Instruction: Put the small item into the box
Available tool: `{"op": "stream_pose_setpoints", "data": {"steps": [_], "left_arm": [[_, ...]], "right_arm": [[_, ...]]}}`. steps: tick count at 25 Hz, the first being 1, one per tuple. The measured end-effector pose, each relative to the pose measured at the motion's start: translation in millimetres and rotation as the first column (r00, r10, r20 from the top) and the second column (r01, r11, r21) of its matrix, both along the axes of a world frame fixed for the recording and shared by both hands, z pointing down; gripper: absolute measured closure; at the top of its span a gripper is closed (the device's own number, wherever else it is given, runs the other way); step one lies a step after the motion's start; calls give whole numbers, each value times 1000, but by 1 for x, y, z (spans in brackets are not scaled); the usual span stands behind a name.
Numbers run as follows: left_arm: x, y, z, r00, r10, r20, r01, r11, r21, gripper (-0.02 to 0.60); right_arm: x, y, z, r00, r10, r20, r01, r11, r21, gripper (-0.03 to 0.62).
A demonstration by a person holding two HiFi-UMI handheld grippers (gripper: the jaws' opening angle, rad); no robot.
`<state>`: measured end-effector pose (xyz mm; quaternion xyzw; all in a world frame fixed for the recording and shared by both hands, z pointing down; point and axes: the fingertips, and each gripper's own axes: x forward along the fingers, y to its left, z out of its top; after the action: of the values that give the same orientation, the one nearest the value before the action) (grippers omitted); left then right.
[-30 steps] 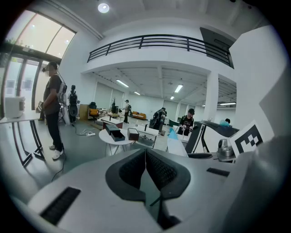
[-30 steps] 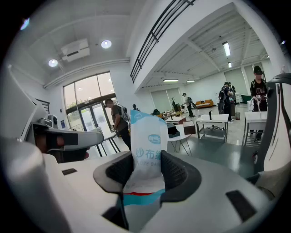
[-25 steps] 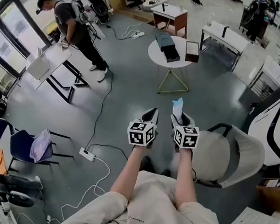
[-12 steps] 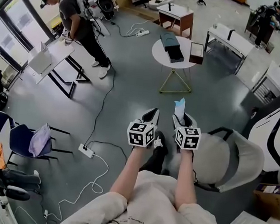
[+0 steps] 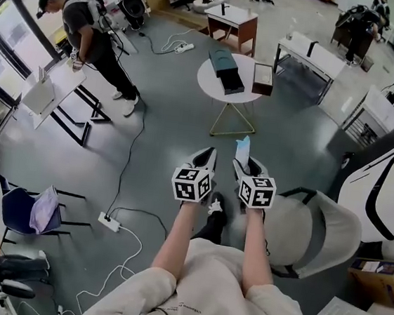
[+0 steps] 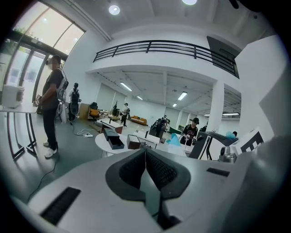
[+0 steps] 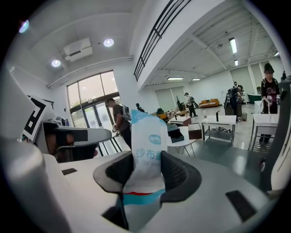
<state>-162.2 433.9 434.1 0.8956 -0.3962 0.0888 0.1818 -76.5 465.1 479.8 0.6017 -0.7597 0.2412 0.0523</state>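
Head view: right gripper [image 5: 242,168] clamps the sachet [image 5: 242,148], long axis pointing forward.

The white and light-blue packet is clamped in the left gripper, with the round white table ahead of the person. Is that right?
Not quite. The white and light-blue packet is clamped in the right gripper, not the left, as the right gripper view shows. The left gripper has its jaws together on nothing. The round white table is indeed ahead of the person.
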Motion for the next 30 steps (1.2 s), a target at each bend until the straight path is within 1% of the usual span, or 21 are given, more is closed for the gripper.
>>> {"op": "stream_pose_setpoints", "data": {"steps": [4, 8, 11, 13, 16, 18, 20, 23, 30], "left_arm": [[9, -46, -2, 1000, -10, -6, 10, 1000, 4, 560], [21, -96, 2, 999, -28, -36, 27, 999, -33, 560], [35, -129, 5, 999, -5, -38, 4, 999, -35, 560], [41, -156, 9, 999, 0, -37, -1, 999, -37, 560], [42, -200, 16, 998, -32, -46, 29, 998, -51, 560], [48, -224, 19, 997, -48, -54, 45, 997, -60, 560], [58, -244, 24, 997, -47, -68, 42, 996, -76, 560], [68, -276, 30, 996, -47, -74, 41, 995, -87, 560], [63, -335, 32, 996, -63, -67, 58, 995, -78, 560]], "right_arm": [[13, -38, 1, 998, 21, 54, -21, 1000, 0, 384], [19, -78, 7, 1000, -32, 0, 32, 999, -33, 384], [36, -113, 5, 1000, -7, 13, 7, 1000, -20, 385], [47, -138, 4, 1000, 17, 4, -17, 1000, -4, 385], [56, -171, 6, 1000, 24, -6, -24, 1000, 6, 385], [67, -188, 8, 1000, 21, -23, -22, 1000, -4, 385], [84, -204, 11, 999, 30, -43, -31, 999, -21, 385], [102, -234, 9, 998, 40, -47, -41, 999, -26, 385], [104, -303, -5, 999, 28, -30, -28, 999, 17, 385]]}}
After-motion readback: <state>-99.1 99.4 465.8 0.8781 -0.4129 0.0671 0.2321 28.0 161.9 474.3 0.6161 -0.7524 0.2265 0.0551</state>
